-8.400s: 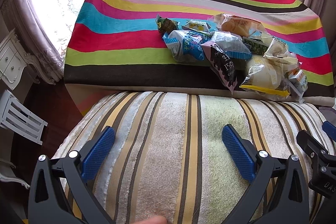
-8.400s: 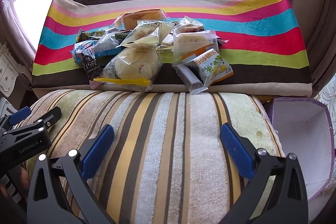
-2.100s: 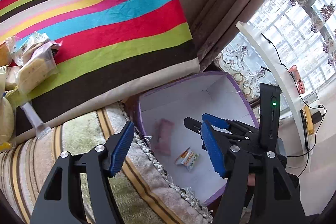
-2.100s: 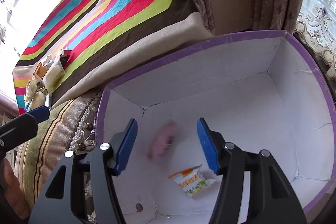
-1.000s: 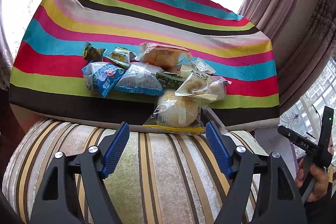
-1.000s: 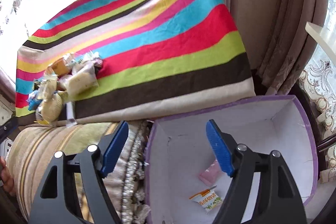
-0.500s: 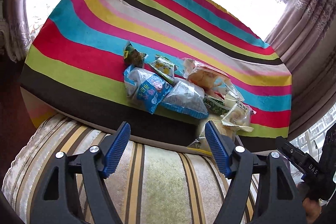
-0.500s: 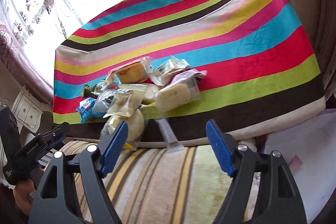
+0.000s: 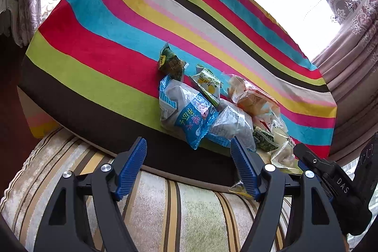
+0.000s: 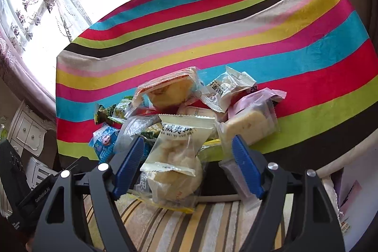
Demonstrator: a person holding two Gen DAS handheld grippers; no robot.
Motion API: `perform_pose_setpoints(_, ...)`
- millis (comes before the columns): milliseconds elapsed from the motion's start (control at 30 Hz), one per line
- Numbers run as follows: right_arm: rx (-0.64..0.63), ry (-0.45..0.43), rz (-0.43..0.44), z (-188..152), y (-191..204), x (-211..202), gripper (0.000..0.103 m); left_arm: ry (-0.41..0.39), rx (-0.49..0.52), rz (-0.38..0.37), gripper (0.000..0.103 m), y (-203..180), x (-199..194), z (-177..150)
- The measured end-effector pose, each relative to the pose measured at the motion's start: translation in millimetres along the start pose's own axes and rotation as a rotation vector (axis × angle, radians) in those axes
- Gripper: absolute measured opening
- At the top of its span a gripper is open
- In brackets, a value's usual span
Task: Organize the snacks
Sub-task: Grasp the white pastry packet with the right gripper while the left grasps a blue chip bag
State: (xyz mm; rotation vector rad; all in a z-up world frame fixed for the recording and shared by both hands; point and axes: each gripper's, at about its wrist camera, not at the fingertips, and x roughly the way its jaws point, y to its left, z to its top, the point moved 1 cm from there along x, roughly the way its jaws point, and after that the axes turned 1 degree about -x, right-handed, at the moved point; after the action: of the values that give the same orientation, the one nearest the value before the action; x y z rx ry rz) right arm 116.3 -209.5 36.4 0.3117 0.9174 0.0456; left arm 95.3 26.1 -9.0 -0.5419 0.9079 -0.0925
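Note:
A heap of wrapped snacks lies near the front edge of the striped tablecloth. In the left wrist view my left gripper is open and empty, just short of a blue-printed pack. A small green pack lies behind it. In the right wrist view my right gripper is open, its fingers either side of a clear white-labelled bun pack that hangs over the table edge. A cake slice pack and an orange-trimmed bread pack lie behind.
A striped plush cushion lies under both grippers. The right gripper's body shows at the right of the left wrist view. Curtains hang at the right. The white box edge shows at lower right. A white cabinet stands left.
Both grippers have closed in on the snack heap. The right gripper now straddles the bun pack; the left faces the blue pack. Both remain open.

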Motion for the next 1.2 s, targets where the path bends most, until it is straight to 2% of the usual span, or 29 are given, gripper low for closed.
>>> perform_pose_setpoints(267,-0.029,0.034,-0.007,1.0,7.1,18.2,0.076,0.019,-0.062,-0.007,0.070,7.8,19.0,11.3)
perform_pose_setpoints(533,-0.008,0.066,0.032,-1.2,3.6,29.5,0.060,0.023,-0.097,0.015,0.070,11.2,39.6,25.9)
perform_pose_setpoints(700,-0.002,0.062,0.059,-2.3,2.6,29.1,0.049,0.032,-0.065,0.050,0.070,4.9,54.1,32.1)
perform_pose_setpoints(800,0.010,0.058,0.074,-2.9,-0.4,28.2,0.048,0.042,-0.034,0.079,0.070,-0.2,60.6,33.4)
perform_pose_setpoints(833,0.013,0.056,0.078,-2.9,-0.9,27.5,0.047,0.044,-0.020,0.091,0.068,-2.5,61.9,33.6)
perform_pose_setpoints(867,0.015,0.052,0.082,-3.1,-1.5,26.6,0.046,0.051,-0.007,0.089,0.058,-5.2,63.9,33.1)
perform_pose_setpoints(1200,0.033,0.029,0.105,-6.9,-12.4,14.5,0.045,0.015,0.023,0.122,0.041,-11.1,53.8,25.6)
